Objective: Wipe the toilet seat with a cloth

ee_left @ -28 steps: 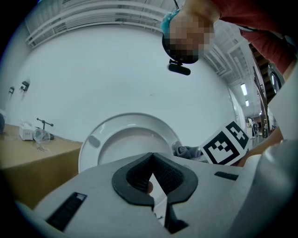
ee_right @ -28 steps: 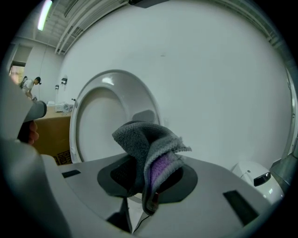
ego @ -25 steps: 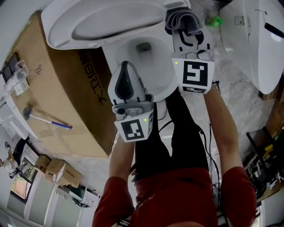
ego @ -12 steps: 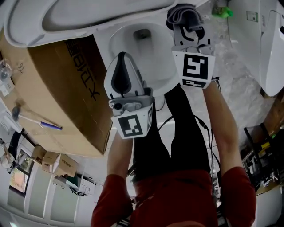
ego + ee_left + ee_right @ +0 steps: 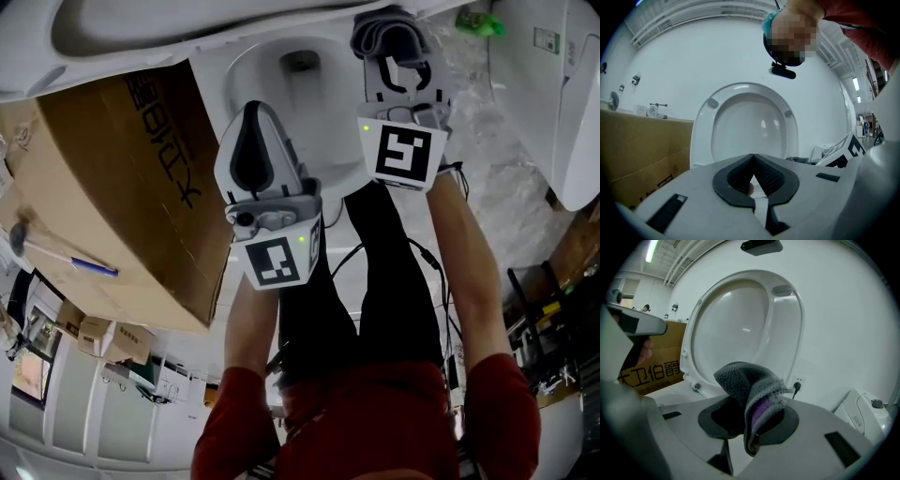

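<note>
Compared with a second earlier: both grippers brought lower, toward the toilet bowl (image 5: 323, 127), with the grip on each unchanged.

- Left gripper (image 5: 752, 158): shut tip to tip, nothing between the pads. Held over the near rim of the bowl.
- Right gripper (image 5: 747, 420): clamped on the grey cloth (image 5: 750, 387), one fold standing above the jaws and drooping forward. In the head view, placed at the right side of the bowl's far rim. Contact with the porcelain not confirmable.
- Toilet seat (image 5: 702, 136): raised, standing upright behind the bowl, underside facing both gripper views. Ahead of the cloth and apart from it.
- Cardboard box (image 5: 112, 187): just beside the bowl on the left, untouched.

Reading for the task – approach stage only. No wiping begun; cloth secured and ready, seat not yet reached. Likely next requirement: carry the cloth forward to the upright ring, or lower the seat first with the empty left gripper. Keep the drooping fold clear of the bowl's interior.
</note>
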### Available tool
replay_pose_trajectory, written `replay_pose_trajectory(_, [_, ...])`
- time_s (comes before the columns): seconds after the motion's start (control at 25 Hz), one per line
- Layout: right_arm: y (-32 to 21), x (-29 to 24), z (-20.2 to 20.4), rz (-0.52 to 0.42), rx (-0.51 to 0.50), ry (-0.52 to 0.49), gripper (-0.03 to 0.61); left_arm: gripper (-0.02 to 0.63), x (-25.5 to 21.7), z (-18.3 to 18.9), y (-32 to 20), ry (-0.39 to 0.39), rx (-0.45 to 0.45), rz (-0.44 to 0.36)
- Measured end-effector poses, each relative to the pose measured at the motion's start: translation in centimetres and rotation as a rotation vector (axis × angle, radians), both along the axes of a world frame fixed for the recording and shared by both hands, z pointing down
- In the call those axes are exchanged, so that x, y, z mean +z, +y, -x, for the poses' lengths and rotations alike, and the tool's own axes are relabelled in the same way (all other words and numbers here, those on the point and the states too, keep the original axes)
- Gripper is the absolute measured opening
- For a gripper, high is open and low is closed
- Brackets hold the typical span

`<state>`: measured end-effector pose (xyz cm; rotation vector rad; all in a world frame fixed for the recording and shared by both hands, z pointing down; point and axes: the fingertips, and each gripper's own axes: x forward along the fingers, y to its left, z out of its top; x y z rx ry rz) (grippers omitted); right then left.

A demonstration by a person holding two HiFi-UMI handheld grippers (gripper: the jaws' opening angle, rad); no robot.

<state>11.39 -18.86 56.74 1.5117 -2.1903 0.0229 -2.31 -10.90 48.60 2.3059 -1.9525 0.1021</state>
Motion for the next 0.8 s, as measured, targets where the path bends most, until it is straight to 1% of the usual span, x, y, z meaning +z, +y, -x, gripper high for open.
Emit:
replay_pose_trajectory(0.12, [0.5,3.0,0.0,0.109,0.041,-0.039,0.101,0.012,0.5,0.4,0.2,0.012,-0.016,0.023])
replay_pose_trajectory(0.28, [0.0,5.1,-0.9,0.170,0.095,-0.046,0.101,0.012,0.8,0.9,0.5,0.010,-0.018,0.037])
replay_pose_trajectory(0.56, [0.5,4.7,-0.8,0.189,0.109,-0.052,0.101,0.012,-0.2,1.6,0.8,0.013,-0.024,0.036])
replay_pose_trajectory(0.8, [2.3,2.1,-0.5,0.193,0.109,-0.063,0.101,0.012,-3.2,1.7,1.4,0.020,-0.017,0.016])
